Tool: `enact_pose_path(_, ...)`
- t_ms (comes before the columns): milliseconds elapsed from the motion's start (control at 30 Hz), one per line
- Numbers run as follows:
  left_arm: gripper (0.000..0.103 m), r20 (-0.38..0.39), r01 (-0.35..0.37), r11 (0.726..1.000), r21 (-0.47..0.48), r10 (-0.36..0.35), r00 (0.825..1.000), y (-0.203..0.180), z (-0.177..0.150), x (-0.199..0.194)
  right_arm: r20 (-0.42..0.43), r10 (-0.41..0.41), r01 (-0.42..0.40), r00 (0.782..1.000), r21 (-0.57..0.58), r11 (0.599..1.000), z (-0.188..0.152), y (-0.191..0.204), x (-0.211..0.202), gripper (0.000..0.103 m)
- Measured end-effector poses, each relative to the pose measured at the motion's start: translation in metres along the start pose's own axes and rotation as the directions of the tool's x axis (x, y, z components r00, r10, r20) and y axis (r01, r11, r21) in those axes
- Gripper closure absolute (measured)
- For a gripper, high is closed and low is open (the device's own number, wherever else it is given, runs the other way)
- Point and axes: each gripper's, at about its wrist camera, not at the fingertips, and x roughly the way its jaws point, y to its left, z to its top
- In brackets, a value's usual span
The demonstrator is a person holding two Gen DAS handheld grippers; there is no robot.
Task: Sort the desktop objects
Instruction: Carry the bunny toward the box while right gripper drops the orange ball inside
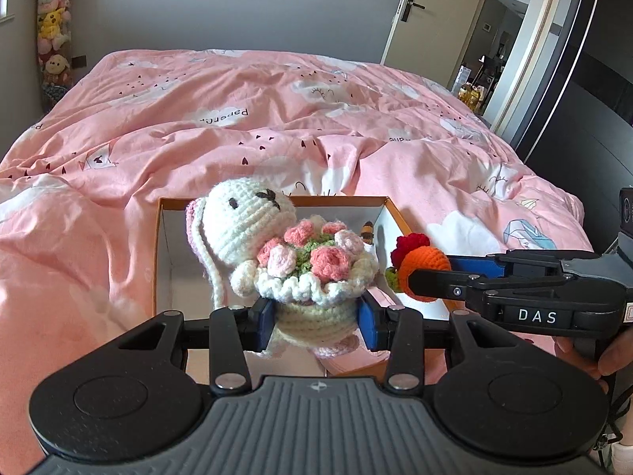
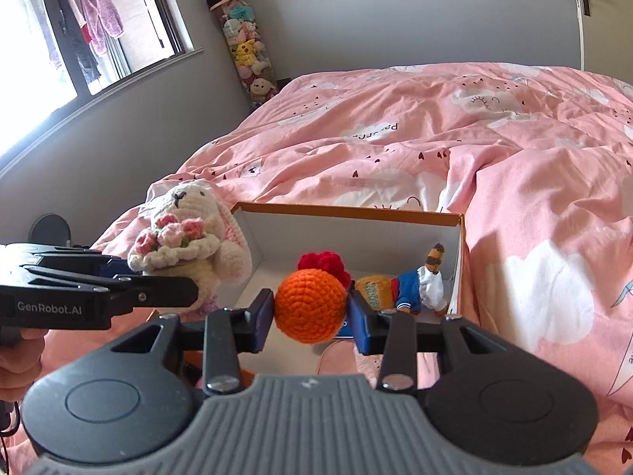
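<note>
Pink bedding [image 2: 494, 150] surrounds box [image 2: 356, 213]; bunny [image 1: 277, 261] seemingly overhangs its rim.

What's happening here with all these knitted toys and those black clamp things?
A person is sorting crochet toys into an open cardboard box sitting on a pink bed. The left claw is shut on a white bunny that hugs a bouquet, holding it above the box. The right claw grips an orange ball toy with a red tuft, at the box's near edge. A small doll in a blue jacket already lies inside the box.
</note>
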Motion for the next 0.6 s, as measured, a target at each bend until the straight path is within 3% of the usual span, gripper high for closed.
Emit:
enact_pose_path(167, 0.054, -0.064, -0.017, 1.000, -0.010, 0.017, 0.998, 0.013, 0.005, 0.035, -0.041, -0.025, 0.025, 0.999, -0.012, 1.000, 0.010, -0.009, 0.035, 0.060)
enact_pose_path(600, 0.054, -0.212, -0.070, 0.997, 0.025, 0.074, 0.974, 0.041, 0.011, 0.096, -0.103, 0.027, -0.024, 0.994, 0.031, 0.999, 0.037, -0.022, 0.126, 0.060)
